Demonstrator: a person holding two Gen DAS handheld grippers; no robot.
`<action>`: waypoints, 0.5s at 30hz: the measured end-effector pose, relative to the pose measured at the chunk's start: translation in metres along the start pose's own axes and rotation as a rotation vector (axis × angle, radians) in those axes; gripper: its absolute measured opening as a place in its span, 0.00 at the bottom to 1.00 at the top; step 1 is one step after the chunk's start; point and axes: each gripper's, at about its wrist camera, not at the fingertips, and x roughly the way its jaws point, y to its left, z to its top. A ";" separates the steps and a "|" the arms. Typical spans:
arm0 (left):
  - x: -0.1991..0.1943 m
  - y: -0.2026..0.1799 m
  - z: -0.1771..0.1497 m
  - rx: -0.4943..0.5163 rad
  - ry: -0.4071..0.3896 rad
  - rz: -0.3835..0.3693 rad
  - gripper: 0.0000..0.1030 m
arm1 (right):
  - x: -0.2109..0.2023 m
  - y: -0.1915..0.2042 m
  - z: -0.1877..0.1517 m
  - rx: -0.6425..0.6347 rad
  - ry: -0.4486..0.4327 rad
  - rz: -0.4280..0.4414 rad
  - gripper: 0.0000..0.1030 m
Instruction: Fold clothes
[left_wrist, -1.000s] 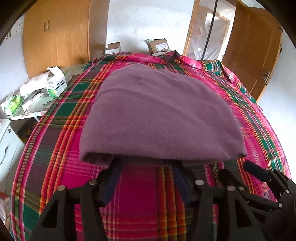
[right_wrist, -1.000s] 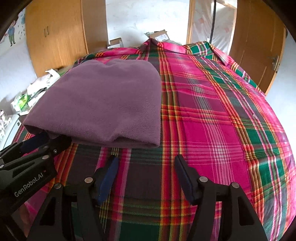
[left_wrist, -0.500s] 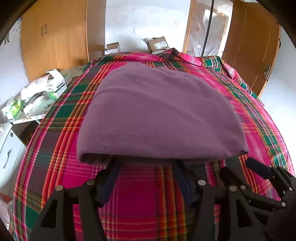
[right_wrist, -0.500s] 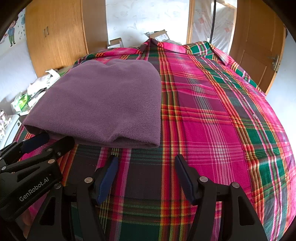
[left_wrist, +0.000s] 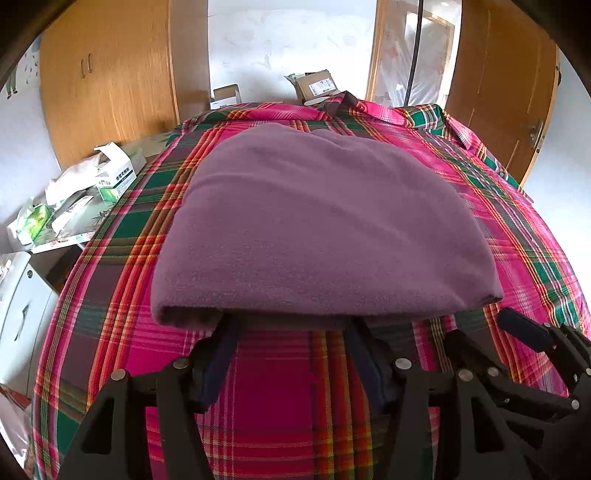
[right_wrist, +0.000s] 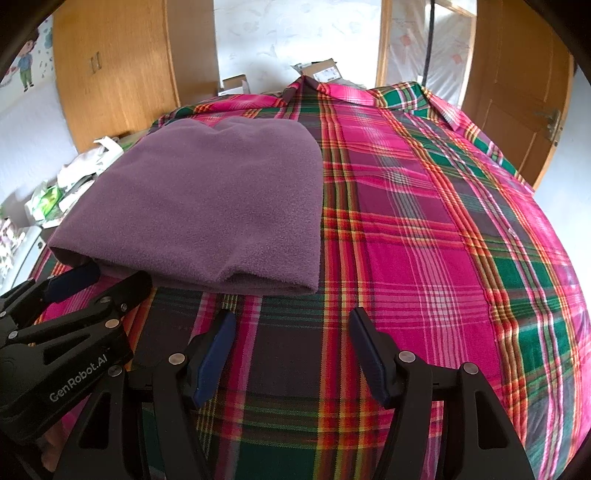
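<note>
Folded purple garment lying on the plaid bedspread, with the left gripper spread wide at its near edge and the right gripper wide and empty just beside it; a careless nudge would likely undo the 2 visible layers.

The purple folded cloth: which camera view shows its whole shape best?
The right wrist view. There the purple cloth lies whole on the plaid sheet, with its right side and near edge clear, and the left tool at its near left corner. In the left wrist view the cloth fills the middle, and its near edge hides the fingertips.
</note>
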 end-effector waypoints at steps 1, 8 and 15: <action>0.000 0.000 0.000 0.000 0.000 -0.002 0.60 | 0.000 -0.001 0.000 0.003 0.000 -0.004 0.64; 0.000 -0.002 -0.001 0.010 0.002 0.010 0.61 | 0.000 0.000 0.001 0.004 0.000 -0.015 0.64; 0.001 -0.003 -0.001 0.020 0.005 0.021 0.61 | 0.000 0.000 0.001 0.004 0.000 -0.016 0.64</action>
